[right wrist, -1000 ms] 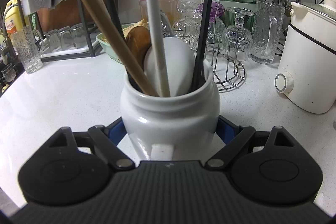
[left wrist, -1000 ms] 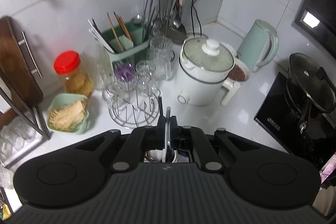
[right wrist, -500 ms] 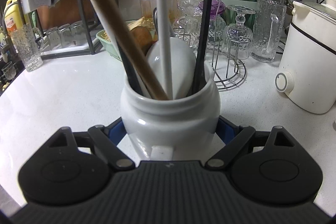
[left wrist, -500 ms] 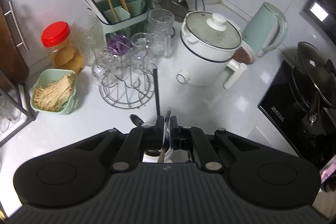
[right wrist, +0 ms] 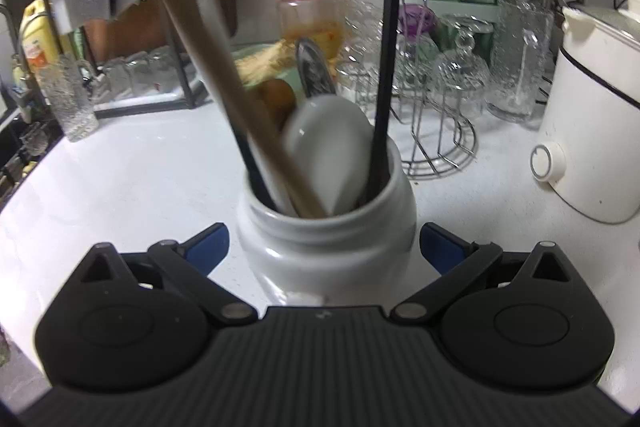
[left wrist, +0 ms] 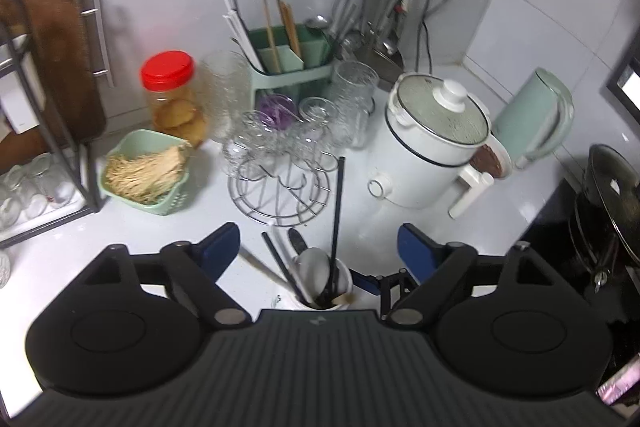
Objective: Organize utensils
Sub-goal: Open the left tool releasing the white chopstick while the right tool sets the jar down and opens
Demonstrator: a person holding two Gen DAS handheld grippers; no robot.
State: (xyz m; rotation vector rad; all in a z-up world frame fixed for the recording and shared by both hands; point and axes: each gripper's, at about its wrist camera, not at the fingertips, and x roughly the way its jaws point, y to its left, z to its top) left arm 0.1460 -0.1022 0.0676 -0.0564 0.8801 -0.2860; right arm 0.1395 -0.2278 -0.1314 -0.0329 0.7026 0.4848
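Left wrist view: we have dropped the black utensil (left wrist: 337,227) into the white jar (left wrist: 324,291) and our left gripper (left wrist: 319,251) is spreading, empty. Our right gripper (right wrist: 323,247) opens off the jar; both let go, so this placement looks finished.

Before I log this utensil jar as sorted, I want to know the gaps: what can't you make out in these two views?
- Right wrist view: the white jar's base is hidden behind the gripper body; the black utensil and wooden handle are cut off by the top edge.
- Left wrist view: the jar shows only its mouth; the gripper body covers the rest.
- Both views: utensil ends inside the jar are hidden by its wall.
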